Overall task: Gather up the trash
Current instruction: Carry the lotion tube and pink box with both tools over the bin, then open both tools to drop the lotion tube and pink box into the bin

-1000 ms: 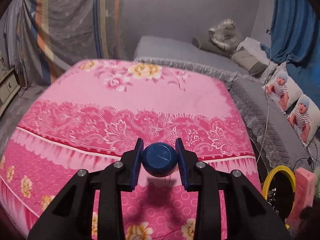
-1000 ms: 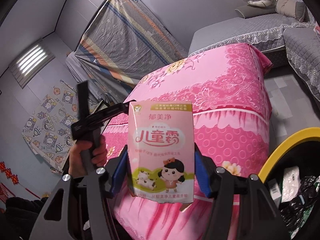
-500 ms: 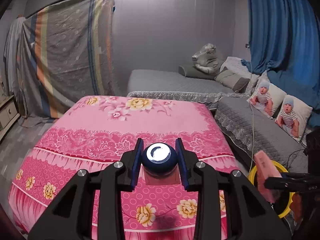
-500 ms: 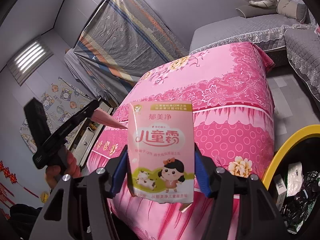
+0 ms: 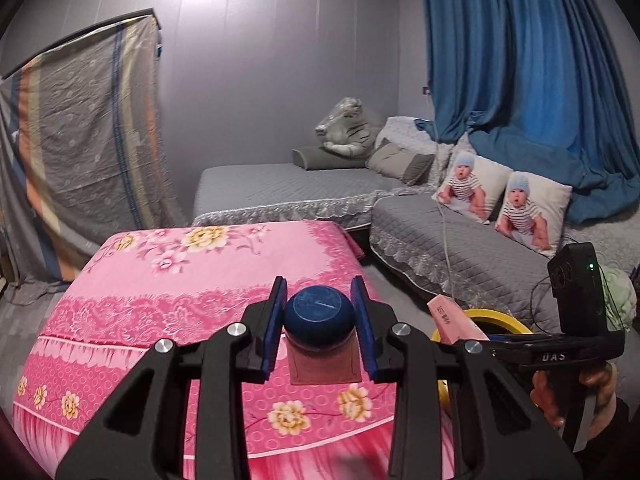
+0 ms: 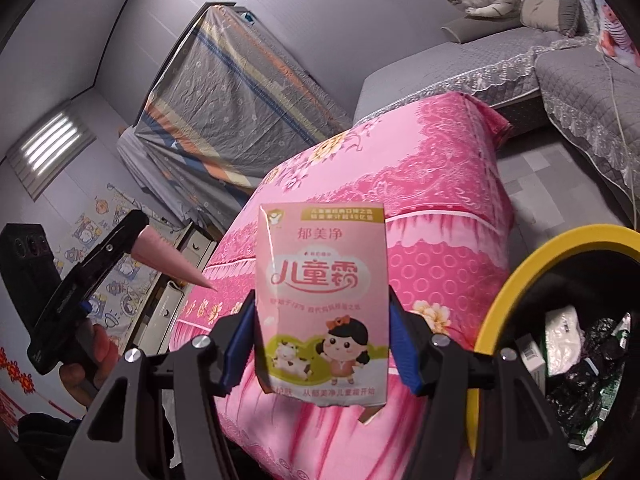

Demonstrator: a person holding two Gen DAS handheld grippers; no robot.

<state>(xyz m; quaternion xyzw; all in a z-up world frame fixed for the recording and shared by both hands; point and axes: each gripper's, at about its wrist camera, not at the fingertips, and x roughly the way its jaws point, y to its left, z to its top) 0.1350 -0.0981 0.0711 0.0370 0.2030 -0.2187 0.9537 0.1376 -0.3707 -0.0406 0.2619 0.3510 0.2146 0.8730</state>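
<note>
My left gripper (image 5: 319,294) is shut on a small bottle (image 5: 319,316) with a dark blue cap and a pinkish body, seen end-on above the near edge of the pink floral table (image 5: 192,280). In the right wrist view the same bottle (image 6: 164,256) shows as a pink cone sticking out of that gripper at the left. My right gripper (image 6: 320,314) is shut on a pink carton (image 6: 322,288) printed with a cartoon girl, held upright in the air. To its right stands a yellow-rimmed bin (image 6: 516,276) with a black liner and several wrappers inside. The left wrist view shows the bin's rim (image 5: 496,316) behind the carton (image 5: 452,316).
A grey L-shaped sofa (image 5: 448,232) with baby-print pillows (image 5: 532,212) and a plush tiger runs along the back and right. A blue curtain (image 5: 520,80) hangs behind it. Cloth-covered furniture (image 5: 80,140) and a drawer unit (image 6: 176,292) stand to the left. A hand (image 5: 592,392) grips the right tool.
The left gripper has lifted and swung right with the bottle, bringing the sofa, curtain and the right tool into its view. The right gripper with the carton has shifted slightly toward the bin.
</note>
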